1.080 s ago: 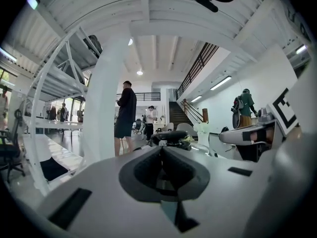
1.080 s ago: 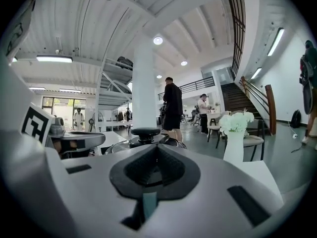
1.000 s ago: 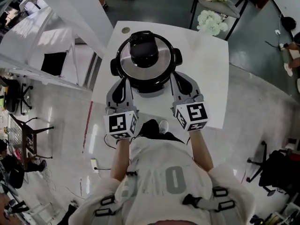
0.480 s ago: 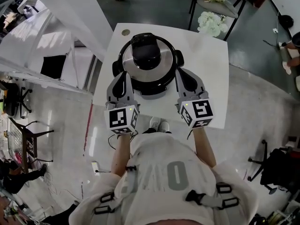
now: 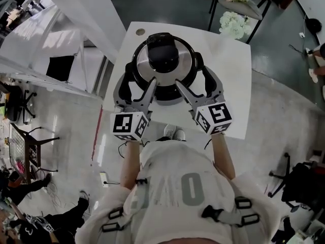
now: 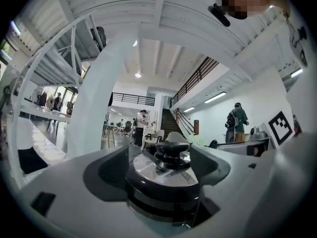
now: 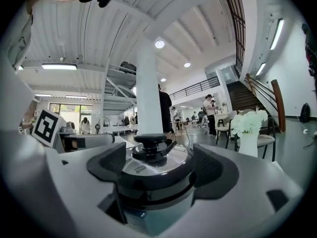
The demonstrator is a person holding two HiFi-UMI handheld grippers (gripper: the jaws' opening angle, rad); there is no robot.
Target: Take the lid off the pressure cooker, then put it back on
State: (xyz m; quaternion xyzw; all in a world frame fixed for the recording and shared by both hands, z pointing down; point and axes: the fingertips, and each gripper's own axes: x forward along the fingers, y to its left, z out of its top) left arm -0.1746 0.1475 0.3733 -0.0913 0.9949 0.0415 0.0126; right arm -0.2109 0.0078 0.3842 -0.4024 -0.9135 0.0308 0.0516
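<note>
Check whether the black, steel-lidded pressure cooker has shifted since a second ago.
No. The pressure cooker sits as near the small round hole in the white table as before.

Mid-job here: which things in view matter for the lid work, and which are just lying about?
For the job:
- pressure cooker
- its lid, still on
- black lid knob
- white table that the cooker stands on

Just lying about:
- white flowers beyond the table
- chair behind them
- small round disc at the table's far corner
</note>
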